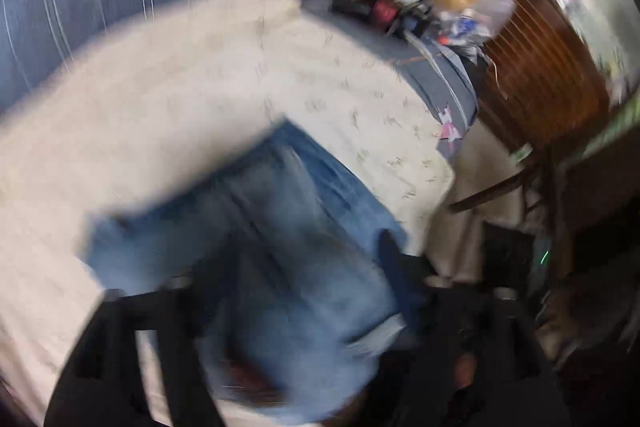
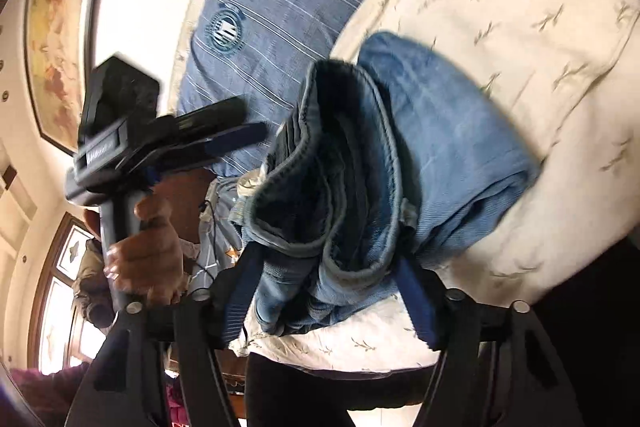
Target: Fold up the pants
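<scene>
Cream leaf-print bedding (image 2: 520,27) carries the folded blue pants (image 2: 400,155). Right gripper (image 2: 324,291) straddles their edge with jaws spread, not clamping; left gripper (image 2: 256,129) stands apart, open and empty.

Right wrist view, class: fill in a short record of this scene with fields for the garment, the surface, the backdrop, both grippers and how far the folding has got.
garment: blue jeans, bunched in thick layers, waistband edge facing the camera
surface: cream leaf-print cover under the jeans
backdrop: blue striped cushion behind
right gripper: jaws open, jeans between the fingers, pads not pressing
left gripper: held in a hand, jaws apart, nothing between them
stage: jeans gathered in a bundle, no neat flat fold seen
</scene>
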Tool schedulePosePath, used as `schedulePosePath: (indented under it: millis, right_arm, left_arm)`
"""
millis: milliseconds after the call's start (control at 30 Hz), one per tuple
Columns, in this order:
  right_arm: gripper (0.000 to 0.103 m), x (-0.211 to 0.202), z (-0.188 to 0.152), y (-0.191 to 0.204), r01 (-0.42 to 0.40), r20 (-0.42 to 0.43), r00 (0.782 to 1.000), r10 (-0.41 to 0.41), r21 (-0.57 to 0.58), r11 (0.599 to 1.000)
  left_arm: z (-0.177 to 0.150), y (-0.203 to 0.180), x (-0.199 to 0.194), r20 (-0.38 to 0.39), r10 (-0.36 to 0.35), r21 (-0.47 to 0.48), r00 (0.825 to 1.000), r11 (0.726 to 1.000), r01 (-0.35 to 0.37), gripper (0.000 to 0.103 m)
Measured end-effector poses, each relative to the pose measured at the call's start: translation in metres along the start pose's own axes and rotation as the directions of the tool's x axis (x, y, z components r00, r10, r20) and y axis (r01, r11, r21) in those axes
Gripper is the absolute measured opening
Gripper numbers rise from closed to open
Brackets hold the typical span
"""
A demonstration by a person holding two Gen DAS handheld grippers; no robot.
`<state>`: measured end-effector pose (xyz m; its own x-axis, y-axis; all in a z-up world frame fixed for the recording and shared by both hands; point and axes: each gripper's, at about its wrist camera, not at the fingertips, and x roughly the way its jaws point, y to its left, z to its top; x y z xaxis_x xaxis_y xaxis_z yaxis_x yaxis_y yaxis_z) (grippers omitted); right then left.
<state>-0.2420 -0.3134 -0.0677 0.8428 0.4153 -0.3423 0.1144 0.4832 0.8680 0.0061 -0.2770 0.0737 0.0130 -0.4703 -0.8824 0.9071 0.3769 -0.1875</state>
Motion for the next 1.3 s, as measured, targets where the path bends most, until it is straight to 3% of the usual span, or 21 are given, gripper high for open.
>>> schedulePosePath:
  millis: [33,100,200,300,333,367,400,433,467,567,667,767,833,867,900,933,1000,1100,1167,1300]
  right_arm:
    - [0.080,0.001,0.005,-0.002,0.005,0.011,1.000,-0.005,0.002,1.000]
    - [0.080,0.004,0.007,-0.003,0.001,0.007,1.000,-0.001,0.009,1.000]
    - [0.081,0.015,0.007,-0.001,0.000,-0.008,1.000,0.000,0.017,1.000]
    - [0.081,0.025,0.007,0.003,0.010,-0.003,1.000,-0.010,-0.003,1.000]
    - [0.077,0.025,0.005,0.005,0.026,-0.006,1.000,-0.026,-0.019,0.999]
    - [0.062,0.023,0.002,0.008,0.048,-0.013,0.999,-0.048,-0.042,0.998]
    - [0.051,0.023,0.003,0.013,0.086,-0.008,0.996,-0.087,-0.078,0.993]
    - [0.043,0.021,0.003,0.017,0.104,-0.006,0.994,-0.106,-0.096,0.990]
    - [0.038,0.020,0.004,0.021,0.111,-0.009,0.994,-0.112,-0.104,0.988]
    - [0.034,0.002,0.011,0.035,0.089,0.017,0.996,-0.087,-0.129,0.988]
    - [0.034,-0.018,0.022,0.040,0.096,0.074,0.994,-0.086,-0.147,0.984]
    - [0.035,-0.027,0.034,0.016,0.143,0.106,0.985,-0.134,-0.085,0.986]
    - [0.039,-0.022,0.035,-0.006,0.180,0.077,0.981,-0.179,-0.011,0.984]
    - [0.047,-0.022,0.033,-0.015,0.195,0.080,0.977,-0.196,0.023,0.981]
    - [0.047,-0.023,0.030,-0.024,0.181,0.072,0.980,-0.185,0.067,0.981]
    - [0.048,-0.027,0.028,-0.027,0.160,0.064,0.984,-0.166,0.090,0.983]
    - [0.055,-0.037,0.024,-0.025,0.189,0.021,0.981,-0.191,0.094,0.978]
    - [0.055,-0.065,0.023,-0.009,0.173,0.037,0.984,-0.174,0.019,0.985]
    - [0.067,-0.085,0.028,0.001,0.169,0.111,0.980,-0.165,-0.028,0.985]
    - [0.071,-0.086,0.053,0.006,0.171,0.215,0.965,-0.150,-0.084,0.982]
  left_arm:
    - [0.003,0.001,-0.008,0.039,0.050,0.069,0.998,0.996,-0.052,0.086]
    - [0.007,0.006,-0.007,0.034,0.106,0.158,0.994,0.981,-0.110,0.086]
    - [0.013,0.014,0.024,-0.073,0.132,0.216,0.988,0.970,-0.114,0.086]
    - [0.005,0.018,0.069,-0.174,0.191,0.271,0.966,0.952,-0.139,0.086]
    - [-0.001,0.020,0.076,-0.192,0.192,0.272,0.962,0.953,-0.136,0.086]
    - [-0.006,0.022,0.081,-0.193,0.190,0.265,0.963,0.955,-0.135,0.082]
    - [-0.011,0.022,0.080,-0.157,0.194,0.258,0.968,0.954,-0.150,0.080]
    - [-0.015,0.023,0.073,-0.116,0.191,0.251,0.975,0.955,-0.158,0.069]
    - [-0.017,0.024,0.063,-0.090,0.179,0.228,0.980,0.961,-0.155,0.059]
    - [-0.016,0.026,0.031,-0.034,0.100,0.165,0.994,0.982,-0.093,0.051]
    - [-0.007,0.015,0.007,0.050,0.052,0.144,0.997,0.988,-0.059,0.051]
    - [0.013,0.007,0.025,0.065,0.056,0.121,0.996,0.991,-0.064,0.051]
    - [0.025,0.008,0.059,-0.002,0.101,0.073,0.995,0.992,-0.101,0.052]
    - [0.029,0.011,0.076,-0.036,0.141,0.047,0.989,0.989,-0.139,0.054]
    - [0.031,0.013,0.094,-0.068,0.199,0.030,0.978,0.980,-0.197,0.054]
    - [0.031,0.012,0.105,-0.081,0.232,0.031,0.969,0.973,-0.230,0.060]
    - [0.028,0.010,0.102,-0.059,0.247,0.033,0.967,0.969,-0.245,0.061]
    - [0.022,0.015,0.075,-0.048,0.182,-0.013,0.982,0.983,-0.182,0.060]
    - [0.011,0.028,0.050,-0.015,0.121,-0.086,0.992,0.989,-0.122,0.061]
    - [-0.015,0.054,0.017,0.055,0.013,-0.261,0.998,0.965,0.002,0.070]
